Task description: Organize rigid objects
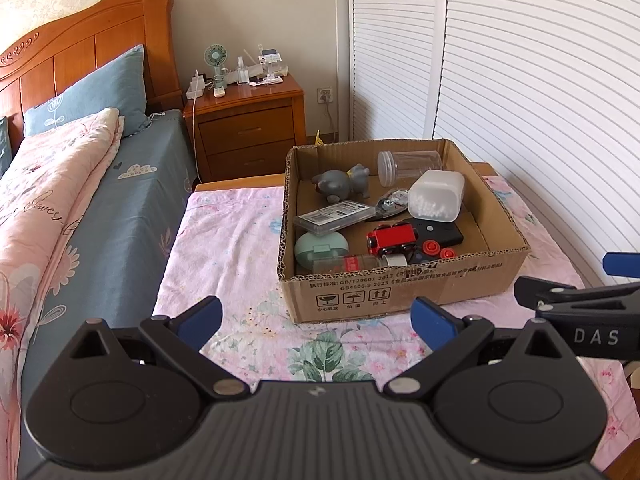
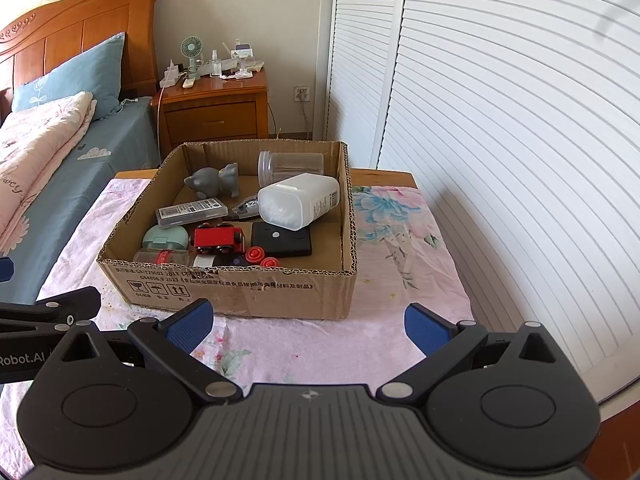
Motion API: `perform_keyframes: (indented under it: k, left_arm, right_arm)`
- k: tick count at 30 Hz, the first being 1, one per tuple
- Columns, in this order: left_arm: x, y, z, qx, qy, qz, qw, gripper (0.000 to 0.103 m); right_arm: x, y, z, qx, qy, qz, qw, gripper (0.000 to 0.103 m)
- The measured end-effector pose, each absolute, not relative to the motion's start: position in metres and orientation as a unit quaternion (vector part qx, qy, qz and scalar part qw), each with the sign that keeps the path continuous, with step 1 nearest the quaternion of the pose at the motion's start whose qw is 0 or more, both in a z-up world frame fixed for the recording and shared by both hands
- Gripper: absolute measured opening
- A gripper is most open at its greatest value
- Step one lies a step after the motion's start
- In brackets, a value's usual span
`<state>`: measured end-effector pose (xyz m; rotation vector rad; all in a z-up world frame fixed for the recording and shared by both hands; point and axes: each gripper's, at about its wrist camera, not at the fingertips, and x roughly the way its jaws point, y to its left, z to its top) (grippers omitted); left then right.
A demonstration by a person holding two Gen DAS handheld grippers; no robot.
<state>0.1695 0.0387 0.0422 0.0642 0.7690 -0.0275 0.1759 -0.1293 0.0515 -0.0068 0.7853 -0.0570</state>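
Here, left gripper point(image 1: 316, 320) spread wide, blue pads point(image 1: 202, 320) apart with nothing between them, hovering over the floral cloth point(image 1: 240, 248) short of the cardboard box point(image 1: 400, 288); right gripper point(image 2: 308, 320) likewise splayed, empty, at 3 o'clock of the left one and just beside it, its black arm poking into the left wrist view. Ahead at 12 o'clock of both, the open box sitting on the cloth-covered table, crammed with rigid things. Inside, near wall first: a clear bottle with a red label point(image 2: 164, 257) lying on its side at 7 o'clock, a mint green round case point(image 2: 166, 238) just behind it, two red caps point(image 2: 260, 257) at 5 o'clock beside a black flat device point(image 2: 282, 238). At the centre a red toy train point(image 2: 218, 239) touching that black device. Further in, a clear flat case with a barcode label point(image 2: 192, 210) at 9 o'clock, a white tub of cotton swabs point(image 2: 298, 200) tipped on its side at 3 o'clock, a small correction-tape-like item point(image 2: 246, 206) between them, partly hidden. At the far wall a grey animal figurine point(image 2: 214, 184) at 11 o'clock and a clear jar point(image 2: 290, 168) on its side at 1 o'clock. Beyond the box, at 10 o'clock, a wooden nightstand point(image 2: 212, 114) cluttered with small items including a green fan point(image 2: 191, 50); at 9 o'clock a bed with a blue pillow point(image 2: 76, 80) and pink quilt point(image 2: 36, 136); at 2 o'clock white louvred doors point(image 2: 480, 120)
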Motion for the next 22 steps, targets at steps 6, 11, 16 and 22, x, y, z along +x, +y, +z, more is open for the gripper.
perform_keyframes:
  k: [6, 11, 16, 22]
  left_arm:
    - [0.1693, 0.0386, 0.0418, 0.030, 0.376, -0.014, 0.926, 0.100]
    - [0.1681, 0.0386, 0.0422, 0.030, 0.375, -0.015, 0.926, 0.100]
    - [0.1684, 0.0386, 0.0428, 0.029, 0.376, -0.016, 0.926, 0.100]
    - [0.1679, 0.0386, 0.0431, 0.028, 0.376, -0.016, 0.926, 0.100]
  right_arm:
    - [0.1750, -0.1295, 0.0514, -0.003, 0.382, -0.027, 0.924, 0.103]
    - [0.1749, -0.1294, 0.0513, -0.004, 0.382, -0.027, 0.924, 0.103]
    - [0.1748, -0.1293, 0.0512, -0.004, 0.382, -0.027, 0.924, 0.103]
    - [0.1737, -0.1294, 0.0521, -0.004, 0.381, -0.027, 0.924, 0.103]
